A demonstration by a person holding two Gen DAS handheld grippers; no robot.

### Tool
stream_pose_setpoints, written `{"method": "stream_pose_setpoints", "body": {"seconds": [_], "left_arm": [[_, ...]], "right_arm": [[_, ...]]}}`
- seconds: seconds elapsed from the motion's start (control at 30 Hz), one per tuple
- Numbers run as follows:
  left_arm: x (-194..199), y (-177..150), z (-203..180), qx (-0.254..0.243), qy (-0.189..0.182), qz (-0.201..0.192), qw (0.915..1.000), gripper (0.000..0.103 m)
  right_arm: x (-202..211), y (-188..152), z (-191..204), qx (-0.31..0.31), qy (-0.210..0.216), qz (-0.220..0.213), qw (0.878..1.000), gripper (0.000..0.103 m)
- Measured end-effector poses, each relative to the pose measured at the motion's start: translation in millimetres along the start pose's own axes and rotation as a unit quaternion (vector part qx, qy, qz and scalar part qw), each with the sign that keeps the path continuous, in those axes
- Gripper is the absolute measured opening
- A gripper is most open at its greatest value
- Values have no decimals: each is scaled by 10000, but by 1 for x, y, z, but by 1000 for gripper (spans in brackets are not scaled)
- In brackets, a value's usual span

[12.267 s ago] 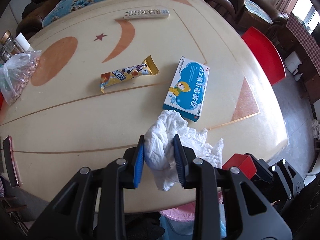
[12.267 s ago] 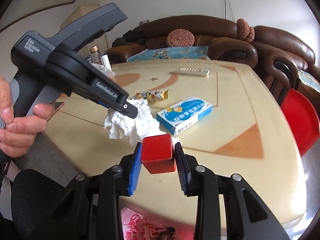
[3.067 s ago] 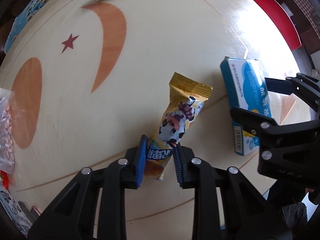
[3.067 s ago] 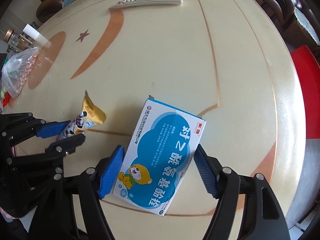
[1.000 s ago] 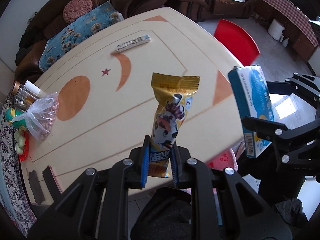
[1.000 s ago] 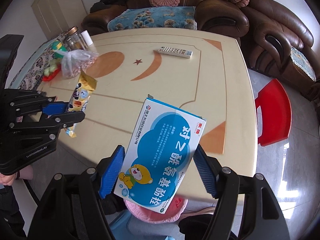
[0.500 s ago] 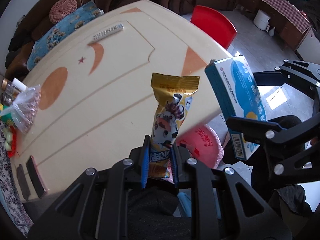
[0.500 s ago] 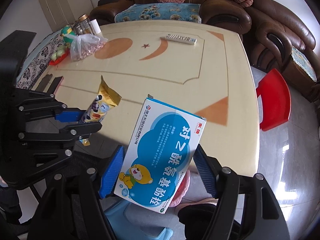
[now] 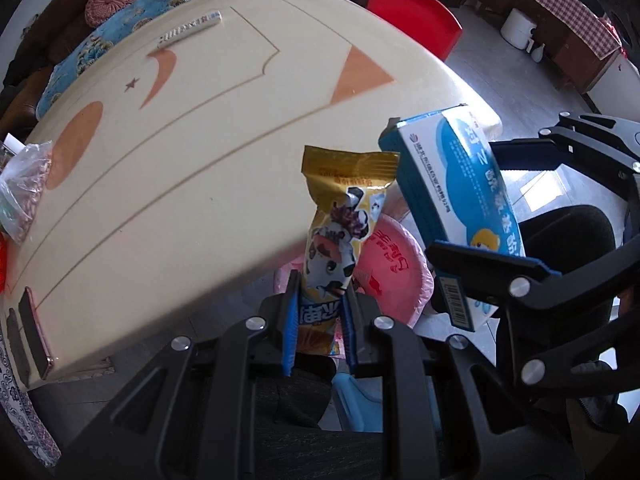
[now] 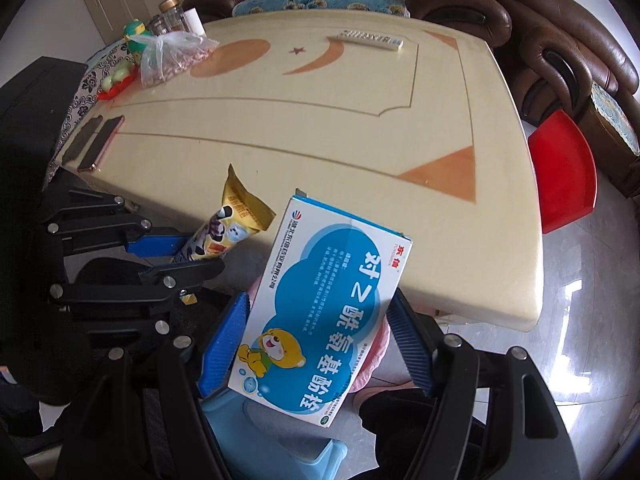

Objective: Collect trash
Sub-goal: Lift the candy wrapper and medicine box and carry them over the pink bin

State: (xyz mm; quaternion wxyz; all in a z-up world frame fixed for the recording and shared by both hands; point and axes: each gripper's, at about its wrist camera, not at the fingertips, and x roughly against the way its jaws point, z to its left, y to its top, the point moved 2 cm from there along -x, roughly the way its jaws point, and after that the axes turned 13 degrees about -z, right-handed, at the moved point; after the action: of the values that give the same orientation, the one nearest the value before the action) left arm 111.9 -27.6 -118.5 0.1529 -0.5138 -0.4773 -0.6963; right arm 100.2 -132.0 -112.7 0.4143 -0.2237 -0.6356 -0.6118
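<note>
- The left gripper (image 9: 319, 320) was clamped tight on the lower end of the gold snack wrapper (image 9: 340, 224), which stood up between its blue pads.
- Beside it, the right gripper (image 10: 316, 344) was gripping the blue and white medicine box (image 10: 320, 312) across its width, pads pressed on both long edges.
- Both items were off the table, held past its near edge.
- Just below them sat the pink bin (image 9: 390, 268), its rim showing behind wrapper and box in the left wrist view.
- Beyond, the cream table (image 10: 340, 120) carried two dark phones (image 10: 98, 142) at its left edge.
- Farther back lay a clear bag of nuts (image 10: 172, 58) and a white remote control (image 10: 370, 40).
- A red stool (image 10: 564, 172) stood at the right, brown sofas (image 10: 560, 28) behind.
</note>
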Motion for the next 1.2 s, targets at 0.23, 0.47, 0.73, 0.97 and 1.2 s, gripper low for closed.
{"method": "stream_pose_setpoints", "body": {"seconds": [0.23, 0.47, 0.73, 0.97, 1.2], "left_arm": [[-17, -18, 0, 88, -17, 153, 9998, 19], [-37, -43, -5, 152, 182, 196, 9995, 19], [-68, -66, -13, 311, 320, 298, 9986, 19], [-97, -80, -23, 402, 364, 347, 9979, 19], [-117, -89, -23, 633, 406, 441, 9962, 19]], "right_arm": [[-18, -18, -5, -52, 5, 211, 9998, 69], [-37, -42, -4, 26, -98, 330, 9994, 69], [-67, -74, 1, 127, -233, 484, 9985, 69], [-92, -90, -1, 97, -308, 525, 9981, 69], [-114, -102, -4, -46, -368, 543, 9978, 69]]}}
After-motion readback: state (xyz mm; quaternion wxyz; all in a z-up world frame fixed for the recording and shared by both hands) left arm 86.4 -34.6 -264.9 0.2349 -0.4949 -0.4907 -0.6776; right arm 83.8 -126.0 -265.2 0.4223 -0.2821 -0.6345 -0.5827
